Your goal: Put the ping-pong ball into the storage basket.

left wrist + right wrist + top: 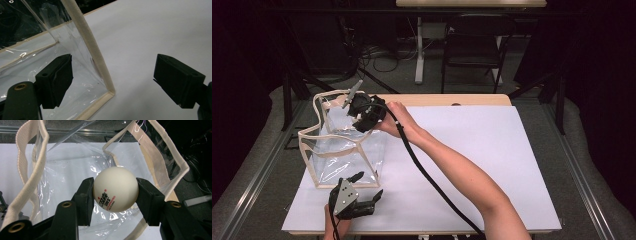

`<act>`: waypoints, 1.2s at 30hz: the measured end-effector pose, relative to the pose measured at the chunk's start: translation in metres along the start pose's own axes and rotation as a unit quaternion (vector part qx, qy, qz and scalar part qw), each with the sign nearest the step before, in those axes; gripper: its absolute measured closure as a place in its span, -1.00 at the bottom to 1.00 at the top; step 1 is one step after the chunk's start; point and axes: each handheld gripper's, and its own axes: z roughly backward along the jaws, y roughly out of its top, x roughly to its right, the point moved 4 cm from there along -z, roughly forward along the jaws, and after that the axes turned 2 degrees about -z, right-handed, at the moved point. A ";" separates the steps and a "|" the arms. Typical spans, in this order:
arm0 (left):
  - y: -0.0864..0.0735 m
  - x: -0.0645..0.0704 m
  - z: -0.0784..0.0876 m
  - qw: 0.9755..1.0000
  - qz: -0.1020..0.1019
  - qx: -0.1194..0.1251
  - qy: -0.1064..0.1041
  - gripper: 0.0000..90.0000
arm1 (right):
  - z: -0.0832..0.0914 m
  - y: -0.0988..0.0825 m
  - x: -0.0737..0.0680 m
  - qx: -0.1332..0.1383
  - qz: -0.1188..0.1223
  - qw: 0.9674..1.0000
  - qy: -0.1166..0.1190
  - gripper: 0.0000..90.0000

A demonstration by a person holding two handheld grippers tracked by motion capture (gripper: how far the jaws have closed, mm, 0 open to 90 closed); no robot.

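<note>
From the high view, a clear bag (343,150) with cream trim stands at the left of the white table (472,165); the right gripper (362,112) hangs over its far open top, and the left gripper (368,189) sits by its near corner, jaws spread. In the left gripper view, the wide jaws straddle the bag's (98,53) corner edge without touching. In the right gripper view, the right gripper (115,191) clamps a white ball (115,188) above the bag's (32,175) opening.

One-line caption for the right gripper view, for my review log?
Right tool grips a white ping-pong ball above the open mouth of a clear plastic bag with cream cloth trim.
</note>
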 end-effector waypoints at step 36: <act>0.000 -0.001 0.001 1.000 -0.002 0.000 0.000 -0.64 | 0.019 -0.012 0.014 0.017 -0.048 0.998 0.033 -0.61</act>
